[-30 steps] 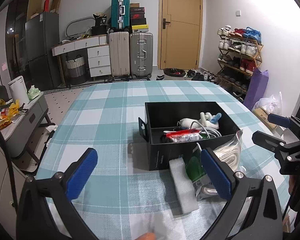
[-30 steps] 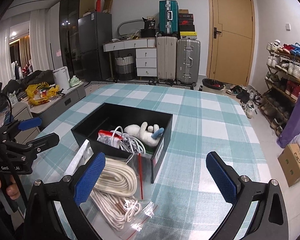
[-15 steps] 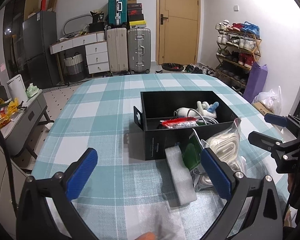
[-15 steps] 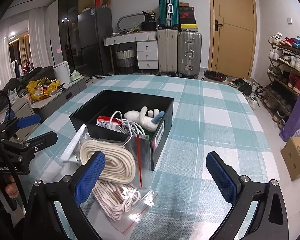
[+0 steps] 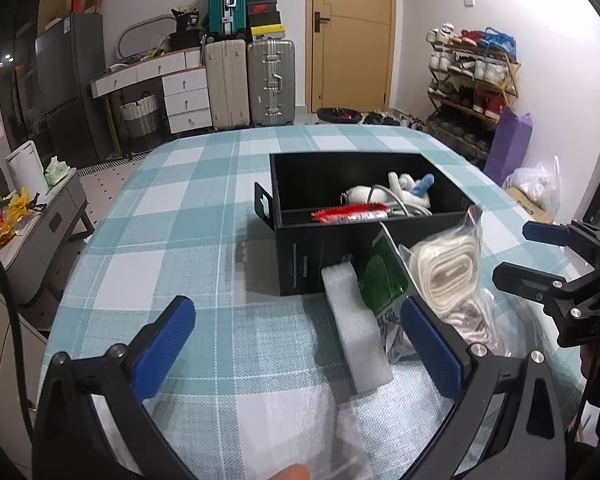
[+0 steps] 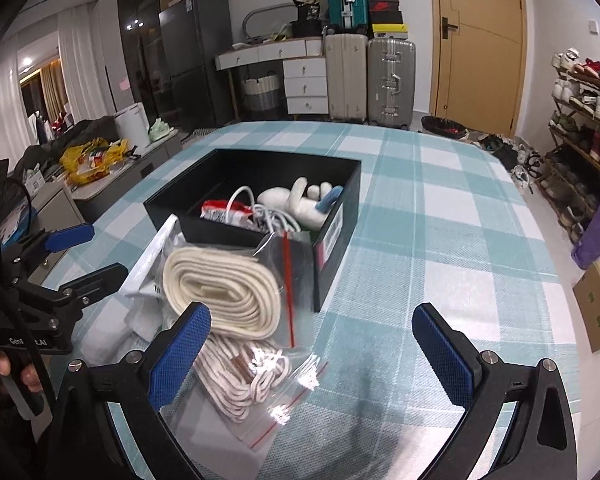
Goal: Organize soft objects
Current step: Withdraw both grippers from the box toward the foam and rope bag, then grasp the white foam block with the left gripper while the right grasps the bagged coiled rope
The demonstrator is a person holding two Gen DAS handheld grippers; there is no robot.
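A black box (image 5: 300,256) (image 6: 336,236) stands on the checked tablecloth and holds a white plush toy (image 5: 396,196) (image 6: 296,204), a white cable and a red-and-white packet (image 5: 348,213). A clear bag of cream rope (image 5: 448,268) (image 6: 224,292) leans on the box's near side, beside a green packet (image 5: 382,284) and a white foam block (image 5: 356,328). A second bag of thin white cord (image 6: 248,380) lies below. My left gripper (image 5: 300,352) is open above the cloth near the foam. My right gripper (image 6: 312,352) is open over the cord bag.
A thin white foam sheet (image 5: 300,420) lies at the table's near edge. Beyond the table stand suitcases (image 5: 248,80), a drawer unit, a door and a shoe rack (image 5: 472,80). A grey side cabinet (image 5: 36,236) stands left of the table.
Both grippers have pulled back a little and risen, so the box and bags sit further up in view. The jaws stay open; nothing was taken hold of.
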